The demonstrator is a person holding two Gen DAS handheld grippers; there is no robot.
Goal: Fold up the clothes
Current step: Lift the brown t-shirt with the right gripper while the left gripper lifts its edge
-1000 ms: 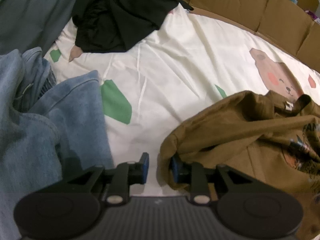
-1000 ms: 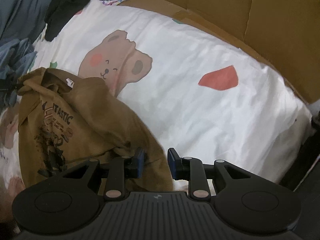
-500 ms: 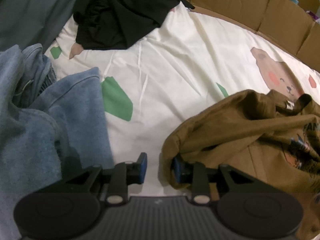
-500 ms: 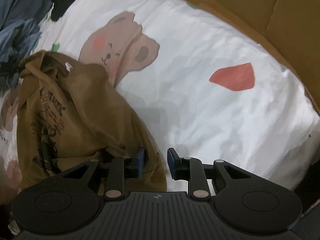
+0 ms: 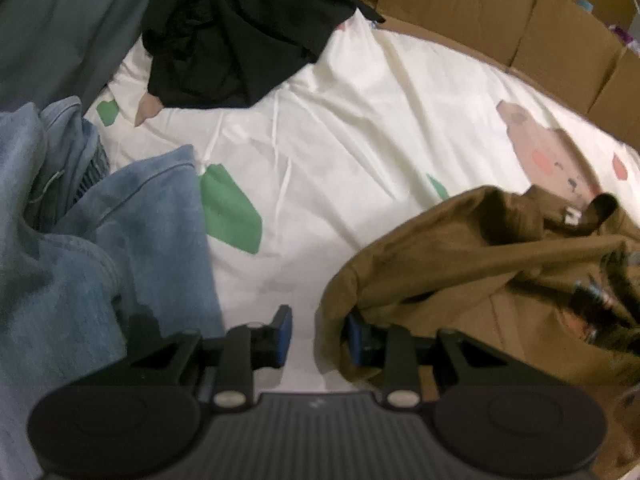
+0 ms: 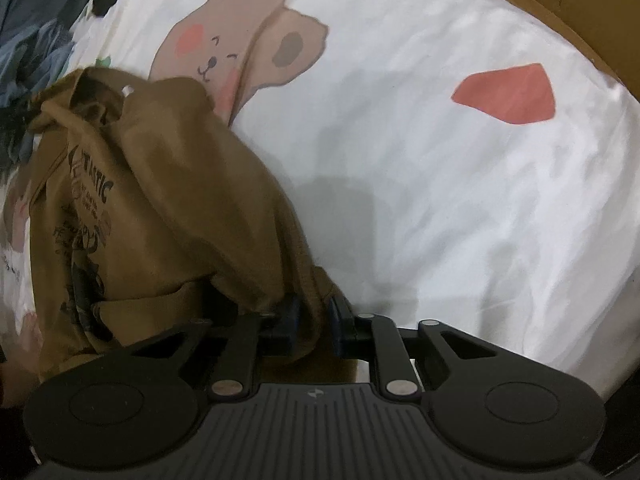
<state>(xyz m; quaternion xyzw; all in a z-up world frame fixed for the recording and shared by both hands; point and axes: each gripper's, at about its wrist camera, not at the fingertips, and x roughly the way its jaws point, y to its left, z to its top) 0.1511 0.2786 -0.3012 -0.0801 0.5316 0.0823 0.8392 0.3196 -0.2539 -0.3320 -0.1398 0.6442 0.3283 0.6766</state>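
A crumpled brown T-shirt (image 5: 480,264) with a dark print lies on the white bear-print sheet (image 5: 360,140). My left gripper (image 5: 318,336) stands open at the shirt's left edge. The cloth bunches around its right finger, and bare sheet shows between the pads. In the right wrist view the same brown T-shirt (image 6: 180,184) fills the left side. My right gripper (image 6: 313,314) is low over the shirt's near right edge. Its jaws are closing, with a fold of brown fabric pinched between the blue pads.
Blue jeans (image 5: 120,240) are heaped at the left, beside the left gripper. A black garment (image 5: 240,32) lies at the far end, with grey cloth (image 5: 60,20) to its left. Cardboard walls (image 5: 480,12) (image 6: 600,20) border the sheet (image 6: 440,180), which is bare to the shirt's right.
My right gripper has dropped onto the shirt's edge and its jaws have come together on the brown fabric. The left gripper has stayed where it was.
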